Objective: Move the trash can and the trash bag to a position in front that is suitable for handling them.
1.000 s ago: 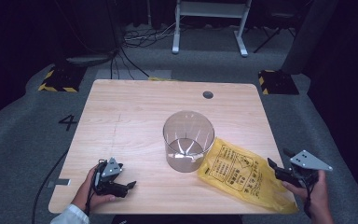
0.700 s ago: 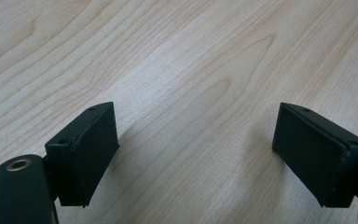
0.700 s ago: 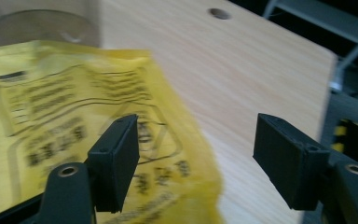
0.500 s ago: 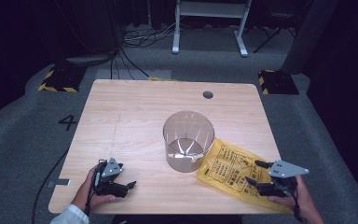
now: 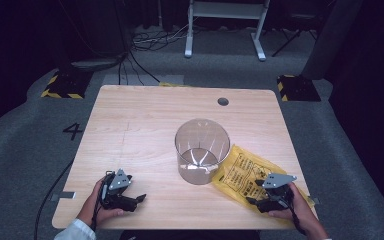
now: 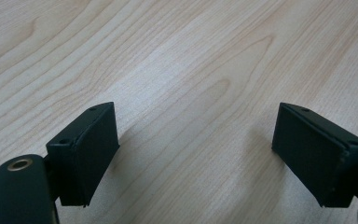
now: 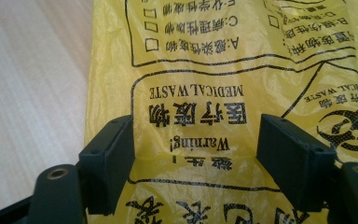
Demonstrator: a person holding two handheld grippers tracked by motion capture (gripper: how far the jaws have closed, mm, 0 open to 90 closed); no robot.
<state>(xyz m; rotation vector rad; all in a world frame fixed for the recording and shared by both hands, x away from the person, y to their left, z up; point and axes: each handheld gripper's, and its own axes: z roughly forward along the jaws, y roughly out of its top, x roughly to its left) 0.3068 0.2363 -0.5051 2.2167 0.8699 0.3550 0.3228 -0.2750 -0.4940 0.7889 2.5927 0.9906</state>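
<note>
A yellow medical-waste bag [image 5: 240, 170] lies flat on the wooden table [image 5: 145, 130], at the front right beside a clear round container [image 5: 202, 150]. My right gripper [image 5: 252, 192] hovers low over the bag's near edge with its jaws open. In the right gripper view the bag [image 7: 205, 70] and its black print show between and beyond the jaws of the right gripper [image 7: 196, 163], with the pads apart from the plastic. My left gripper [image 5: 139, 200] rests at the front left, held by a hand. It stands open [image 6: 196, 154] over bare wood.
A small dark hole [image 5: 223, 101] marks the table's far side. Grey floor surrounds the table, with cables, a white frame leg [image 5: 187, 30] and black-and-yellow floor blocks [image 5: 62, 85] behind it.
My right gripper has come in from the table's right edge, moving left and down over the yellow bag. The left gripper has stayed where it was.
</note>
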